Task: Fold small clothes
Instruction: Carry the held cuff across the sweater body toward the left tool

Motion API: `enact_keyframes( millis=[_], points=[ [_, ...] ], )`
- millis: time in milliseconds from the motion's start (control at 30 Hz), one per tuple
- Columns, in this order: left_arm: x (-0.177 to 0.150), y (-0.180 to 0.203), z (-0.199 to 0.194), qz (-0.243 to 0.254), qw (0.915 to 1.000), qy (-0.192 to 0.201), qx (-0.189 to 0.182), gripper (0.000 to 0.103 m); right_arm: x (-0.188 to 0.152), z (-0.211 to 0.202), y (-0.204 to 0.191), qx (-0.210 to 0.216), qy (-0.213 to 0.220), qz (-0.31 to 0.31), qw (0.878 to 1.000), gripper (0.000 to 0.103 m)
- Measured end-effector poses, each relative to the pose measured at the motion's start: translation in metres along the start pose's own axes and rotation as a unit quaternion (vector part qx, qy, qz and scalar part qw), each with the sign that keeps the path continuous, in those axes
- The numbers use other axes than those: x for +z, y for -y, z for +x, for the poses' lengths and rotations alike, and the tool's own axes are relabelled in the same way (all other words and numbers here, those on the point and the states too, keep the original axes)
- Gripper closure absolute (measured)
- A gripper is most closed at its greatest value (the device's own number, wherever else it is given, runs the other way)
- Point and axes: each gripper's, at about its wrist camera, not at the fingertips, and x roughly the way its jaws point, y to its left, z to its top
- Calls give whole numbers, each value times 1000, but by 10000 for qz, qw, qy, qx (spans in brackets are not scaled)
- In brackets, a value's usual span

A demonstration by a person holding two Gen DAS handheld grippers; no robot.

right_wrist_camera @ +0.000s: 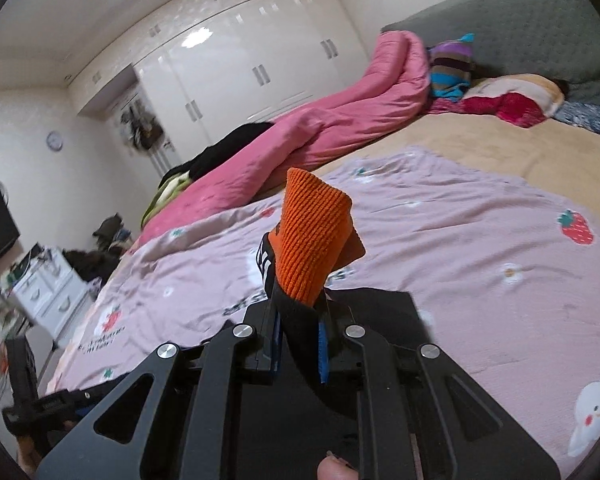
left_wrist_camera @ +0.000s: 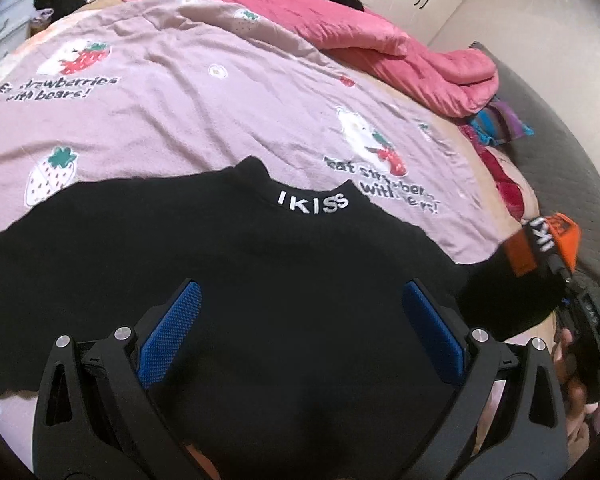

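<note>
My left gripper (left_wrist_camera: 300, 320) has its two blue pads (left_wrist_camera: 172, 332) wide apart, with nothing pinched between them. The black top (left_wrist_camera: 260, 272) lies flat right under and in front of it, on the pink strawberry blanket (left_wrist_camera: 180, 100). The collar (left_wrist_camera: 312, 202), with white letters on it, sits just past my pads.

My right gripper (right_wrist_camera: 298, 332) is squeezed tight on the sleeve (right_wrist_camera: 300, 320) of that top. The orange cuff (right_wrist_camera: 314, 236) sticks up above my closed pads, lifted off the blanket. From my left gripper, this sleeve is off to the right side, stretched out from the top.

Far ahead of my right gripper lies a rolled pink quilt (right_wrist_camera: 320, 132). Behind the quilt are white wardrobe doors (right_wrist_camera: 240, 64). A striped pillow (right_wrist_camera: 452, 66) sits at the quilt's far end.
</note>
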Motion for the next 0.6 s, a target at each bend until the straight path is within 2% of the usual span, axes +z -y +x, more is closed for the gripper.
enact_keyframes(
  millis=[133,367,600],
  points=[
    [1,-1,-9,61,9999,102,-42,8,-8,5,-23,108,-84,-202,9997,90],
    [6,-23,-13,-407,9982,-22,-434,8,-24,19,-52,302,-352,-389,9982,90],
    [10,-36,-15,-654,9957,-68,-645,8,-42,32,-82,460,-532,-626,9956,90]
  ],
)
